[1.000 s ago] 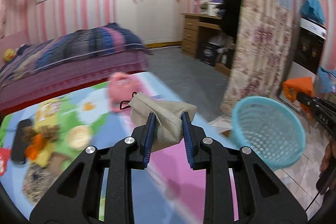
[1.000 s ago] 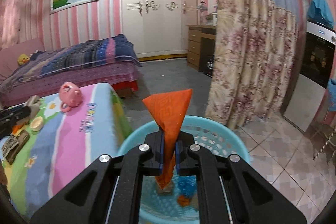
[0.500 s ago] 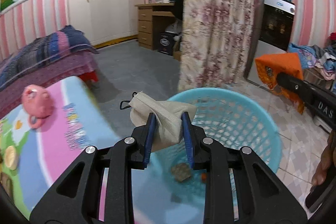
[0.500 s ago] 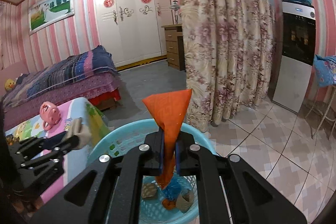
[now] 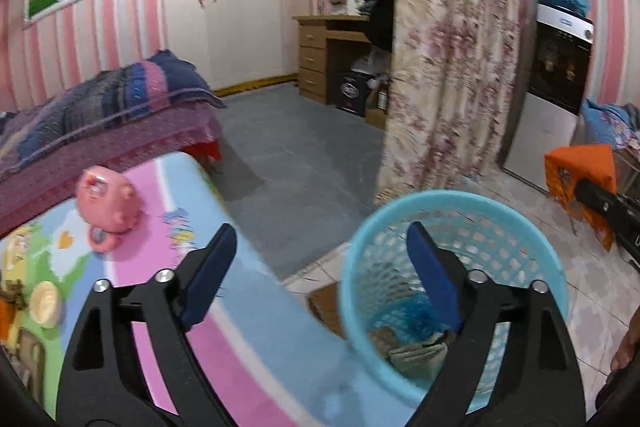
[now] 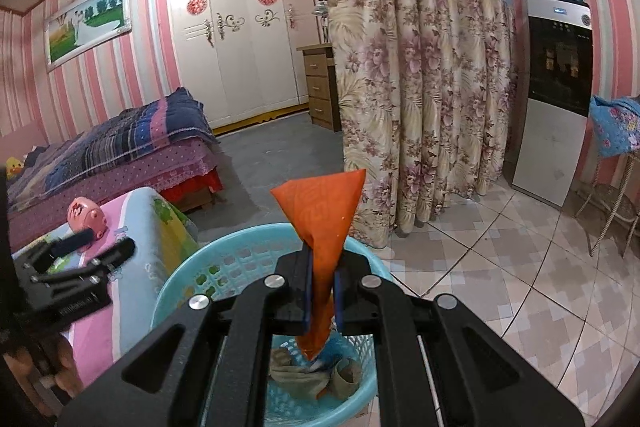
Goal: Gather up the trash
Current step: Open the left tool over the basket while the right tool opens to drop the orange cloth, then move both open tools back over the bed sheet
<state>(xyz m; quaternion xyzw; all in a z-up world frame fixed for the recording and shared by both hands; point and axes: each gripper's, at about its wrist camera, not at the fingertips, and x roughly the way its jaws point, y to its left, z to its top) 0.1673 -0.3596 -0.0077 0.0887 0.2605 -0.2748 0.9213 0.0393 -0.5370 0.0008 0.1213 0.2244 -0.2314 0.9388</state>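
Note:
A light blue plastic basket (image 5: 532,255) stands on the floor beside the table; it also shows in the right wrist view (image 6: 188,275). My left gripper (image 5: 316,259) is open and empty, above the table edge and the basket rim. The beige crumpled wrapper (image 5: 416,357) lies inside the basket with other scraps. My right gripper (image 6: 320,291) is shut on an orange wrapper (image 6: 324,203) and holds it upright over the basket. The same orange wrapper shows at the right edge of the left wrist view (image 5: 580,167).
The table with a colourful cloth (image 5: 168,267) carries a pink piggy bank (image 5: 108,199), a round cream lid (image 5: 46,305) and more scraps at the far left. A floral curtain (image 6: 420,99), a bed (image 6: 120,151) and a water dispenser (image 6: 556,95) surround the floor.
My left gripper opened and the beige wrapper dropped into the basket. The left gripper has swung back left towards the table. The right gripper stays over the basket with the orange wrapper.

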